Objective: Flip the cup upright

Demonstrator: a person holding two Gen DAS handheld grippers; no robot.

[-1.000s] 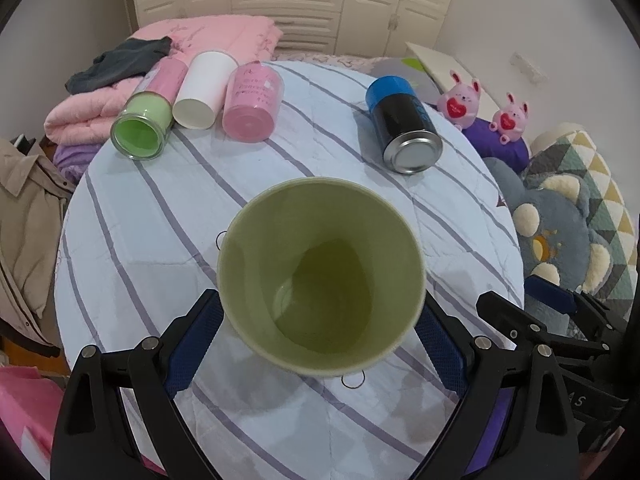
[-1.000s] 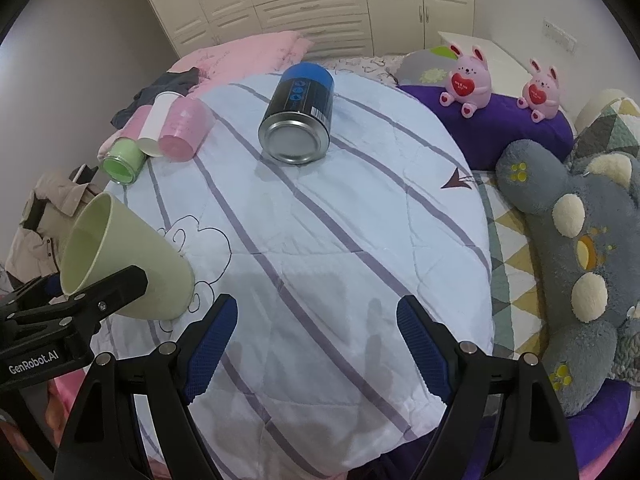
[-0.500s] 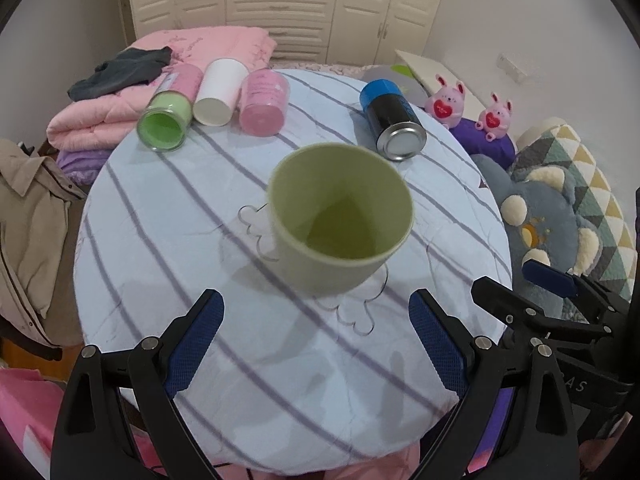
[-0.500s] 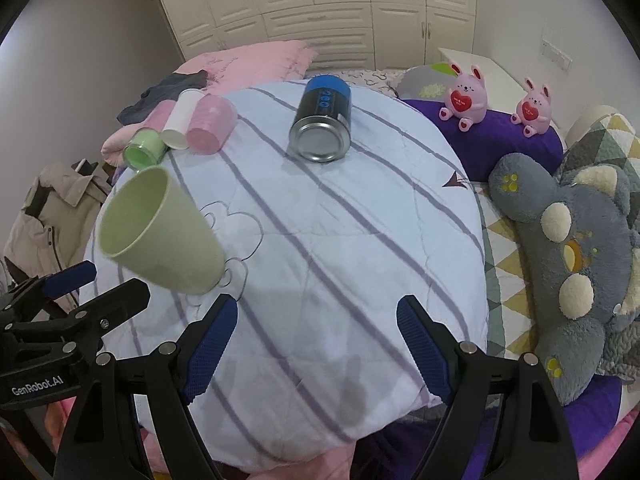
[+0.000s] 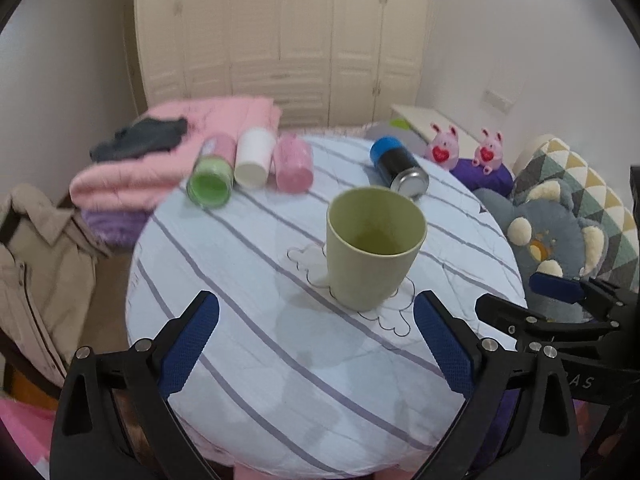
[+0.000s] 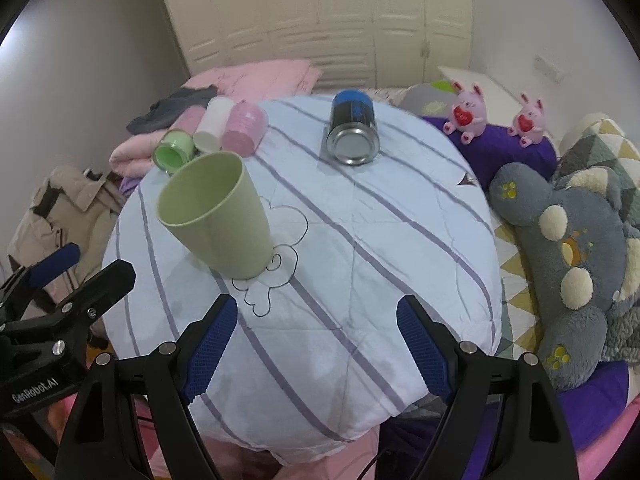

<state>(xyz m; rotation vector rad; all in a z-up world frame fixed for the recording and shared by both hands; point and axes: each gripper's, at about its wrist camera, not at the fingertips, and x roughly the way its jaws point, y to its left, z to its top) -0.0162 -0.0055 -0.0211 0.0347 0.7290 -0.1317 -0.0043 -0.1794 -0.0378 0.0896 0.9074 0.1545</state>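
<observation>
Round table (image 5: 248, 264) under a light blue quilt with purple stripes fills both views. Green cup (image 5: 374, 246) stands upright, mouth up, near the table's middle on a cartoon outline print; in the right wrist view the same cup (image 6: 218, 216) sits left of centre. Left gripper (image 5: 316, 344) is spread wide, blue pads well apart, nothing between them; cup sits just beyond the gap, not touched. Right gripper (image 6: 316, 344) is also wide open and empty, over the near edge of the table, cup off to its left and clear of the pads. Black can with blue end (image 6: 353, 130) lies on its side at the far right of the table, metal base toward camera. Three containers lie side by side, touching, at the far left edge: green jar (image 5: 211, 178), white cup (image 5: 254, 158), pink jar (image 5: 294, 164). Grey plush toy (image 6: 568, 248) lies right of the table; two pink bunnies (image 6: 466, 114) sit beyond it.
</observation>
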